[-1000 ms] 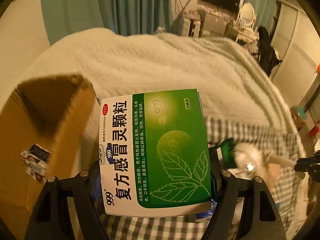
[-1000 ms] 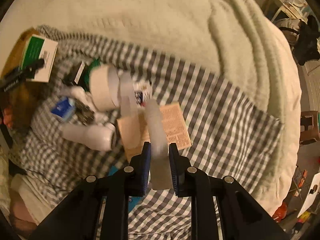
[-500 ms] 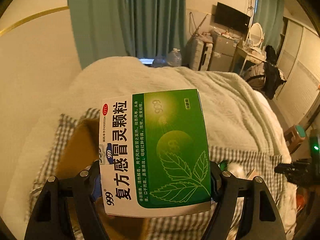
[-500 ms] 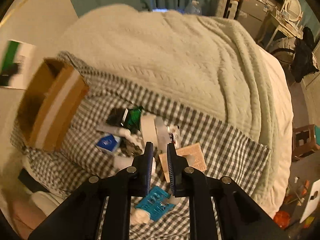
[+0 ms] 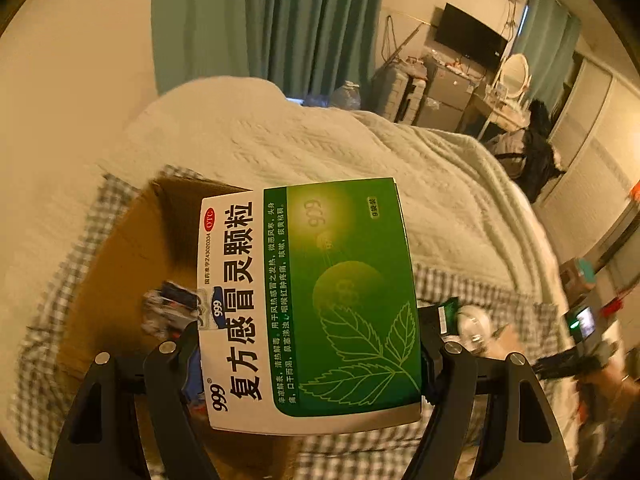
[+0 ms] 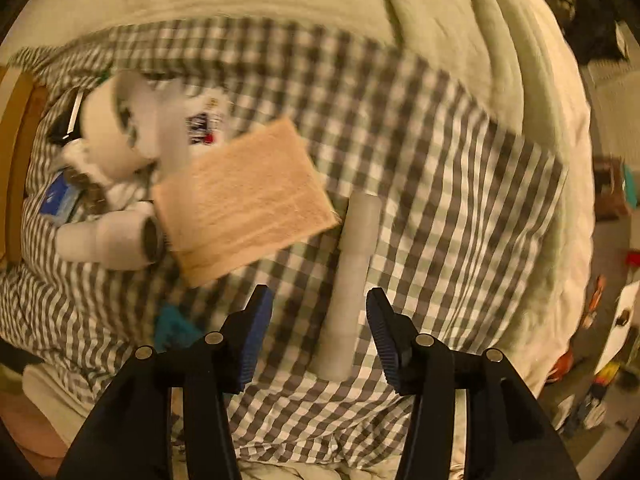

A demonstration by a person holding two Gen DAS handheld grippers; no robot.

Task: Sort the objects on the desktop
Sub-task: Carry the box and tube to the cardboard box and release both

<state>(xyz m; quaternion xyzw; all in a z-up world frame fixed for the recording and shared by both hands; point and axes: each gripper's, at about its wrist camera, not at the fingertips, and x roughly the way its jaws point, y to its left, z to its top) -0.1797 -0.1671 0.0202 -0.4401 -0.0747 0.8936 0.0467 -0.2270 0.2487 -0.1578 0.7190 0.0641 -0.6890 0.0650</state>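
Cardboard box (image 5: 132,264): it sits at the left of my left view on the checked cloth (image 5: 60,280), open side up, with some small printed packets already lying inside (I read it as the bin for sorted things).
Medicine box (image 5: 308,304): the green-and-white carton is pinched across its width by my left gripper (image 5: 308,364), both pads pressed on its side edges, and it hangs over the cardboard box's near right part.
How I'd finish that drop: I'd bring the carton further over the open mouth before letting go, since part of it appears to overhang the box's right wall; then part the jaws cleanly so it falls flat and doesn't catch on the rim.
Clutter pile (image 6: 116,152): in the right view, white tape rolls, a blue packet and a dark item are bunched at the left of the checked cloth (too blurred for me to name each one).
Tan sheet (image 6: 244,200): it lies flat just right of the pile, its corner near the tube.
Pale tube (image 6: 352,280): it lies lengthwise on the cloth between the jaws of my right gripper (image 6: 320,340), nearer the right pad.
Right claw state: the jaws are opening and neither pad touches the tube (so I judge it free on the cloth).
Next care on this side: I'd lift straight up, keeping the right pad off the tube so it doesn't roll.
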